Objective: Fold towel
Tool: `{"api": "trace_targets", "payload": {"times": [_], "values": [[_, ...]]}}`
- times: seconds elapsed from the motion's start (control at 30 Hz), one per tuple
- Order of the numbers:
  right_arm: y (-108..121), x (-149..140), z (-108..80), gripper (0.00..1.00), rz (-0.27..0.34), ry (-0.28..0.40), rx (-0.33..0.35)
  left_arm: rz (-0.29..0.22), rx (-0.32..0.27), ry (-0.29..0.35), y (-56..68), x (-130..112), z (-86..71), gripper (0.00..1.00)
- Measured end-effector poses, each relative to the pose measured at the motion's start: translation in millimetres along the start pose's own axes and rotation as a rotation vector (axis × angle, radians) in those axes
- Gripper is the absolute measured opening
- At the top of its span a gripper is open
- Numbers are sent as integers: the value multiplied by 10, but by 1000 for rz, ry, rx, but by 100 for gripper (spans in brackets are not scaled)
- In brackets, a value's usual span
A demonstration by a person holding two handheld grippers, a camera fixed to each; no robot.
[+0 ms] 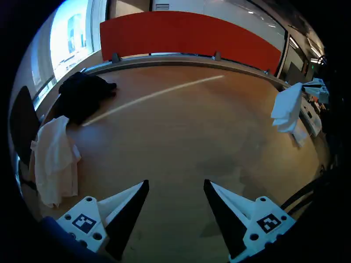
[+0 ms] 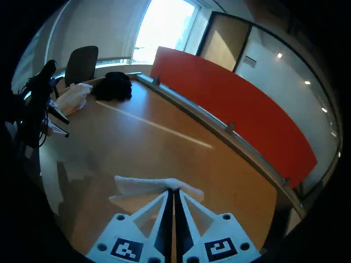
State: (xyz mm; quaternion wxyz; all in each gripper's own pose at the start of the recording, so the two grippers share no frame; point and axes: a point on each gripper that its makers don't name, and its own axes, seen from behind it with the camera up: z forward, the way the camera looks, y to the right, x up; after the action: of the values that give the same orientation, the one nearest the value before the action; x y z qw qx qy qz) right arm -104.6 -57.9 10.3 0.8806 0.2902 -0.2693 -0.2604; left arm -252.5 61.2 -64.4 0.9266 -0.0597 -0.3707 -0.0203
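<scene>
Step in hand: pick-up and carry; the fold itself is not yet begun.

Right gripper (image 2: 173, 193): jaws closed to a thin slit, pinching the towel (image 2: 145, 184) at a bunched edge, with cloth spreading to either side of the tips. In the left gripper view the towel (image 1: 287, 107) hangs crumpled from that gripper, lifted off the table (image 1: 184, 131), near the end of the red divider (image 1: 188, 35) that lies to the right in that view. No corner can be told apart.

Left gripper (image 1: 175, 182): jaws wide apart, holding nothing, over bare table, well short of the red divider and facing it.

Also noted: a white cloth heap (image 1: 52, 162) at the table edge, well away from the divider's other end. A black bundle (image 1: 83, 94) lies between that heap and the divider.

Next move (judgement): the towel must go down flat on the open table in front of the divider. A single pinch on a bunch will not spread it. The left gripper needs to cross over, find a second corner on the same edge and close on it. The two grippers can then draw the edge taut before lowering.
</scene>
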Motion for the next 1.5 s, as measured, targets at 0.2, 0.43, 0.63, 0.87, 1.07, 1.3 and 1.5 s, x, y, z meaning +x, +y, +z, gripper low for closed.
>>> {"api": "trace_targets", "payload": {"times": [0.2, 0.43, 0.63, 0.87, 1.07, 1.3, 1.5], "values": [[233, -100, -77, 5, 16, -12, -30, 5, 0, -1, 12, 11, 10, 92], [566, -268, -182, 5, 37, -34, -72, 10, 4, 0, 17, 32, 22, 93], [861, -437, -263, 5, 57, -59, -110, 16, 10, 0, 19, 56, 31, 93], [1194, -676, -315, 5, 85, -92, -148, 23, 11, 0, 48, 90, 36, 93], [1448, -892, -323, 5, 99, -129, -172, 30, 12, -4, 74, 104, 36, 92], [1619, -1067, -338, 5, 115, -157, -184, 35, 13, -7, 113, 109, 36, 93], [1650, -1203, -372, 5, 130, -175, -189, 40, 12, -9, 149, 115, 50, 93]]}}
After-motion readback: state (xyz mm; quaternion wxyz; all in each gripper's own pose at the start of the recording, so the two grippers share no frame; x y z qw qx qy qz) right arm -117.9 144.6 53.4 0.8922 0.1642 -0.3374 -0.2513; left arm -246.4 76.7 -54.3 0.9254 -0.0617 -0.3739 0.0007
